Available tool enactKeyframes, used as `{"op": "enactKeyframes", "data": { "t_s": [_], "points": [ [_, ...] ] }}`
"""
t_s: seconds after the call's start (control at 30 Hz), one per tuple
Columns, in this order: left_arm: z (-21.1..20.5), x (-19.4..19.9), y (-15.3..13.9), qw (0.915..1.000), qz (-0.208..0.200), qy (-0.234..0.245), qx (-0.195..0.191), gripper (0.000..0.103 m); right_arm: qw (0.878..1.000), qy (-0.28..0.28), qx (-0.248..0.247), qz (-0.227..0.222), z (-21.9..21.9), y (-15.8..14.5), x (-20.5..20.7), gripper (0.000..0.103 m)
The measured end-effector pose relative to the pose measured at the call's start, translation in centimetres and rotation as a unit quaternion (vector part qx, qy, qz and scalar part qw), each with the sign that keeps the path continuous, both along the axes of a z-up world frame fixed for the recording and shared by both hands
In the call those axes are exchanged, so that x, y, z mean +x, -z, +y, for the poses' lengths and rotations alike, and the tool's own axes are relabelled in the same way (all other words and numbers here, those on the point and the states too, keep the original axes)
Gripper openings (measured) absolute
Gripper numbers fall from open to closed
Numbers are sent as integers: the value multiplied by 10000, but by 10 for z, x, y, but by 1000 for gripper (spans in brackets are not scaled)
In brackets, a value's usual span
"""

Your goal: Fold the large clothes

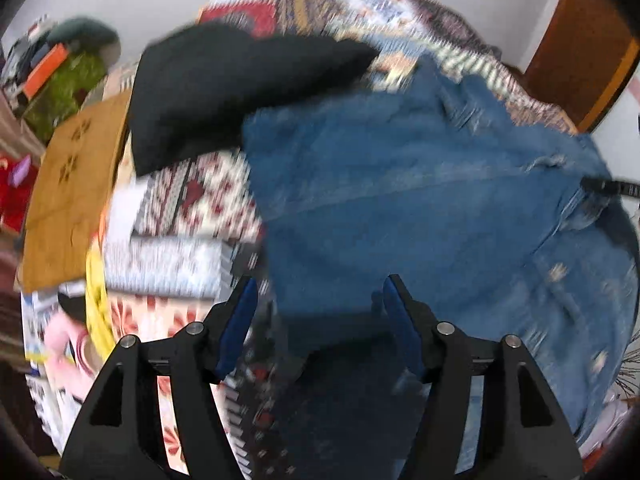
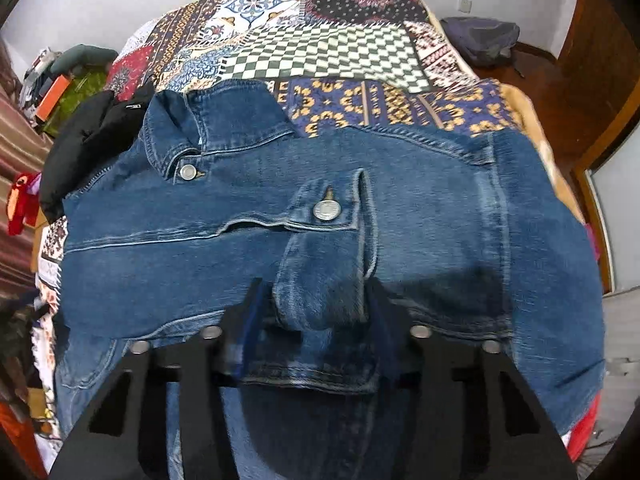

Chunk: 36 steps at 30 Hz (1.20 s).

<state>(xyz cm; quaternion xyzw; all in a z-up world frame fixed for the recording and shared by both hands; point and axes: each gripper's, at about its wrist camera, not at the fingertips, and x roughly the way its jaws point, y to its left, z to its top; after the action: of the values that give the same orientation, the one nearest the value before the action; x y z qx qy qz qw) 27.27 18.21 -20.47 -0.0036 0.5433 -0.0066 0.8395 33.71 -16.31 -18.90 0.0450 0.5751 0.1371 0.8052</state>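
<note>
Denim jacket point(image 2: 320, 216) lies spread front-up on the bed point(image 2: 320, 52), over the patchwork cover, collar point(image 2: 188, 128) twd the bed's left side, chest pocket w/ metal button point(image 2: 327, 211) near the middle. Right gripper point(image 2: 316, 304): fingers apart w/ a bunched fold of denim betw them, looks like touching both, but can't tell if it's a firm pinch. Left gripper point(image 1: 316, 300), view blurred: blue-padded fingers spread wide, jacket edge betw them, not clamped. Black garment point(image 1: 224, 88) lies just beside the jacket's collar end, touching it. Brown cardboard box point(image 1: 76, 184) past the bed's left edge.
</note>
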Motion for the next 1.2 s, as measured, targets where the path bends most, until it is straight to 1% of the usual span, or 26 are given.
{"op": "enactKeyframes", "data": {
  "t_s": [0.03,0.07,0.1,0.17,0.2,0.23,0.3,0.37,0.43,0.53,0.63,0.7,0.73,0.77,0.8,0.87,0.9,1.03,1.1,1.2],
  "points": [
    [2,-4,6,10000,64,10,2,64,10000,-27,1,-12,2,-1,0,33],
    [4,-10,12,9999,128,39,8,64,10000,-71,24,-30,4,-3,0,26],
    [6,-16,19,9998,198,75,22,64,9999,-67,49,-61,5,-6,0,24],
    [9,-22,28,9996,288,42,65,65,9997,-51,64,-224,8,-17,2,22],
    [11,-24,34,9993,356,-20,69,65,9992,-41,114,-371,8,-27,0,21],
    [12,-24,37,9993,375,-64,34,68,9986,-28,162,-498,8,-37,0,21],
    [15,-24,38,9992,346,-205,-18,71,9967,-24,253,-775,5,-57,-3,21],
    [19,-21,38,9989,301,-344,45,71,9936,-42,235,-1106,4,-77,-11,21],
    [20,-17,36,9987,233,-429,149,71,9916,-50,174,-1279,0,-88,-18,21],
    [20,-14,40,9985,224,-469,176,72,9920,-45,-16,-1259,-4,-80,-23,21],
    [16,-12,42,9983,191,-515,213,76,9934,-68,-425,-1065,-7,-51,-24,24],
    [15,-12,43,9980,160,-564,216,77,9952,-24,-571,-790,-11,-28,-26,29],
    [14,-13,43,9979,149,-583,223,77,9954,-2,-604,-737,-14,-22,-27,30],
    [15,-14,43,9979,149,-590,221,77,9952,31,-643,-742,-16,-18,-30,35],
    [14,-15,43,9979,154,-592,218,77,9947,42,-666,-783,-18,-19,-33,42],
    [14,-18,42,9979,160,-596,216,77,9922,89,-803,-944,-22,-25,-39,49],
    [14,-20,40,9978,164,-597,230,77,9911,97,-872,-1003,-23,-28,-42,51],
    [7,-25,32,9982,84,-555,225,77,9874,151,-1079,-1146,-28,-44,-49,51],
    [1,-27,21,9986,-44,-490,216,77,9865,182,-1064,-1230,-34,-51,-52,51],
    [-11,-29,-1,9987,-304,-352,212,77,9856,339,-914,-1383,-49,-67,-59,51]
  ]
}}
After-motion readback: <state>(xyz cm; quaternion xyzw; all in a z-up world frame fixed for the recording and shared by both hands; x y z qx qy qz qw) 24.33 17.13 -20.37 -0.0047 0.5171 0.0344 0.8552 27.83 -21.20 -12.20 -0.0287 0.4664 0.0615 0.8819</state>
